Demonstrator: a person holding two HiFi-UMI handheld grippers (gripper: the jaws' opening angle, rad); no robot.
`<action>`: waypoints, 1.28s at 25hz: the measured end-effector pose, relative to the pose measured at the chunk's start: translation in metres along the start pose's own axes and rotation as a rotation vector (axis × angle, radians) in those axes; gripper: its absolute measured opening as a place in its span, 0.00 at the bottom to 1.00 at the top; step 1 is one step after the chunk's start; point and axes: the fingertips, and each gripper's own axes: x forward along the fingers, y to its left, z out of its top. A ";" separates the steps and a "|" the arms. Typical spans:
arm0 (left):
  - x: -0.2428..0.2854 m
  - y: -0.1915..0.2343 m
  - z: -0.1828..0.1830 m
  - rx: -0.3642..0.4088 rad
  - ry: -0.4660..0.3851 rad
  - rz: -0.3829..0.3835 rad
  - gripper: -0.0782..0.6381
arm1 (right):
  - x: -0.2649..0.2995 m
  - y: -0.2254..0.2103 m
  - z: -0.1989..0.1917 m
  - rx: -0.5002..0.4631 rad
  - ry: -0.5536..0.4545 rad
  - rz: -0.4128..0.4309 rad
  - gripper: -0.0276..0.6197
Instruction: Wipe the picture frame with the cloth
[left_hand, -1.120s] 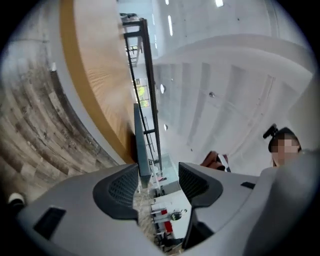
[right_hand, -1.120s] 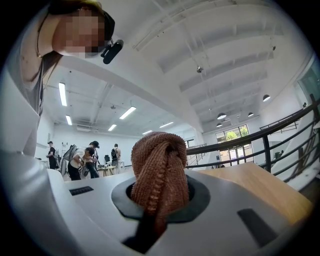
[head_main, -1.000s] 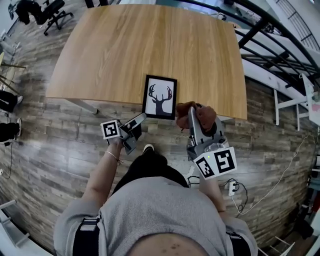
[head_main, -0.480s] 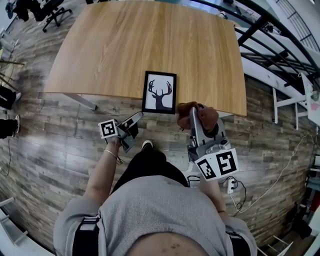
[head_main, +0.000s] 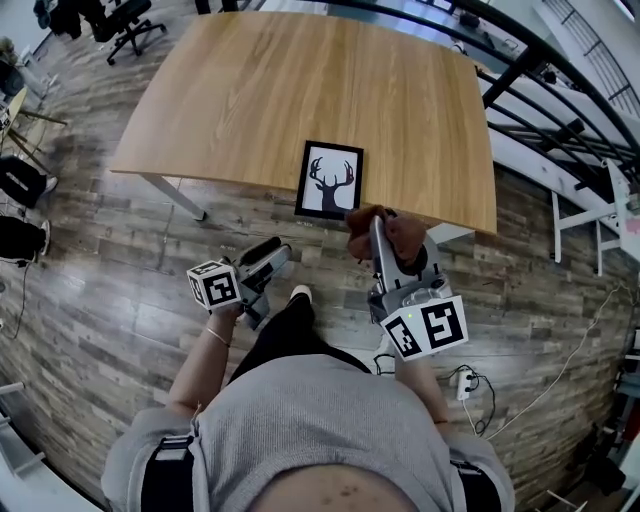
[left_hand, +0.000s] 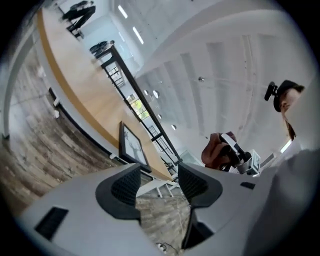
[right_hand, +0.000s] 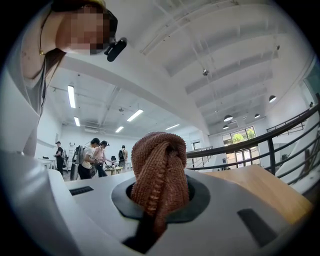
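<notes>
Quick look at where we are: one black-bordered rectangular picture frame with a deer-antler print (head_main: 329, 180) sits at the near edge of the one big light wooden table (head_main: 300, 90). We honestly can't tell if it lies flat or leans on a stand. Our right gripper (head_main: 380, 232) is clamped on the single rust-brown knitted cloth (head_main: 392, 230), which is bunched up between its jaws and hovering just short of the frame's near right corner. Our left gripper (head_main: 272, 250) is gaping wide with nothing in it, off the table edge, below and left of the frame. Two grippers, one cloth, one frame, that's it. We reckon the frame is light, stiff and probably glass-fronted, so it'll skid on that smooth wood. Best to pinch the black border with the free gripper. The cloth is soft and floppy, so it needs a firm bite.
</notes>
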 end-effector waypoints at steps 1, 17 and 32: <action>-0.001 -0.016 0.001 0.045 -0.022 0.006 0.45 | -0.010 0.004 0.002 -0.007 -0.004 -0.006 0.11; -0.034 -0.257 -0.055 0.567 -0.273 0.115 0.12 | -0.160 0.080 0.020 -0.061 -0.044 -0.068 0.11; -0.086 -0.269 -0.022 0.701 -0.340 0.148 0.12 | -0.149 0.142 0.028 -0.095 -0.083 -0.115 0.11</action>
